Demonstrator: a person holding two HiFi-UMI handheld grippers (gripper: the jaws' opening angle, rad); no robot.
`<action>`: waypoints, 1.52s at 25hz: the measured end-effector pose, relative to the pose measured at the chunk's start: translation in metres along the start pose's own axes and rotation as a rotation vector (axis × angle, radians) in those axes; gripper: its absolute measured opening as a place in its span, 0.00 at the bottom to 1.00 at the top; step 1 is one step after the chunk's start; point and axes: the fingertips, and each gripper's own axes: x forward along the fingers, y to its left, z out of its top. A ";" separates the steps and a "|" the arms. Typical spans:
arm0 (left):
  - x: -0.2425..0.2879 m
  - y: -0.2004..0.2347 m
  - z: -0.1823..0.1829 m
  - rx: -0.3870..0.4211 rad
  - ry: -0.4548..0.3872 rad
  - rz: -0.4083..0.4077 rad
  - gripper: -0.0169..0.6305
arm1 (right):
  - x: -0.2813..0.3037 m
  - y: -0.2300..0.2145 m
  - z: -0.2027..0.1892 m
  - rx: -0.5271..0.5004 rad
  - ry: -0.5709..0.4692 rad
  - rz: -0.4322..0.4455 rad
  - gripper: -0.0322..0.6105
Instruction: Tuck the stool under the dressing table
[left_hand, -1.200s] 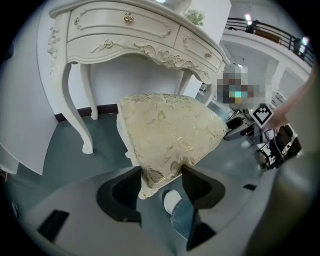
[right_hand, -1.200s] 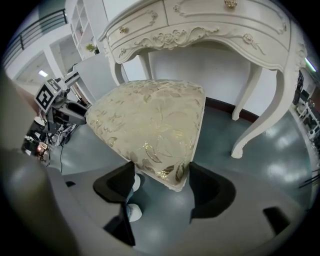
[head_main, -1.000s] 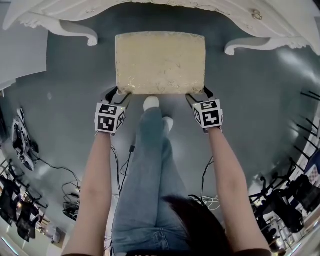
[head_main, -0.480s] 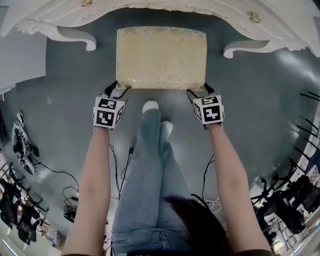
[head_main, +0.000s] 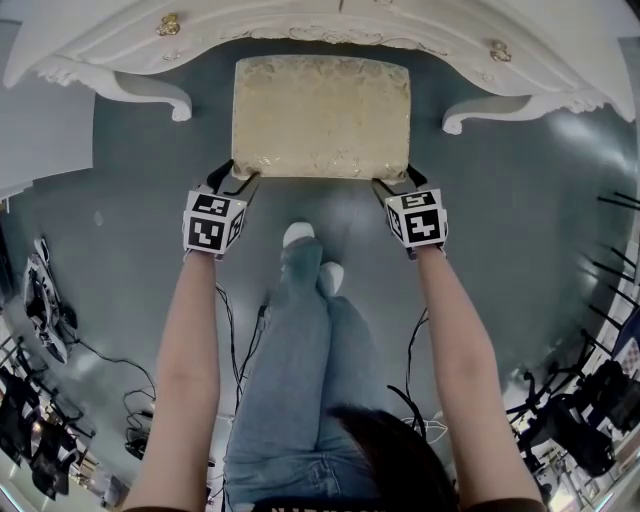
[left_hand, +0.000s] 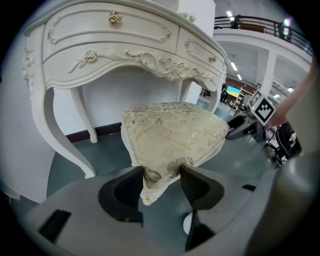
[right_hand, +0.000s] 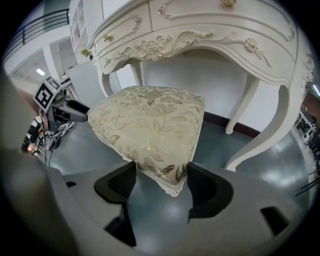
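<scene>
Between the curved front legs of the white dressing table (head_main: 120, 40): cream stool (head_main: 320, 115). Forearms (head_main: 190, 340) stretched straight ahead, angled down. Left gripper (head_main: 238, 178) clamped on near-left cushion corner, right gripper (head_main: 396, 183) on near-right. White shoes (head_main: 298, 234) just behind, cables (head_main: 235, 330) farther back.

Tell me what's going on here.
A person holds a gripper in each hand. The left gripper and the right gripper are each clamped on a near corner of the cushioned stool. The stool stands on the floor in front of the white dressing table, lined up between its front legs, its seat not yet under the tabletop.
</scene>
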 end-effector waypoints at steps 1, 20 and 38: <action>0.002 0.003 0.005 0.005 -0.005 0.004 0.38 | 0.002 -0.003 0.005 -0.003 -0.005 -0.002 0.54; 0.041 0.043 0.070 0.015 -0.189 0.037 0.36 | 0.033 -0.045 0.072 -0.030 -0.162 -0.052 0.53; 0.074 0.077 0.129 0.023 -0.431 0.120 0.36 | 0.060 -0.085 0.131 -0.061 -0.420 -0.088 0.53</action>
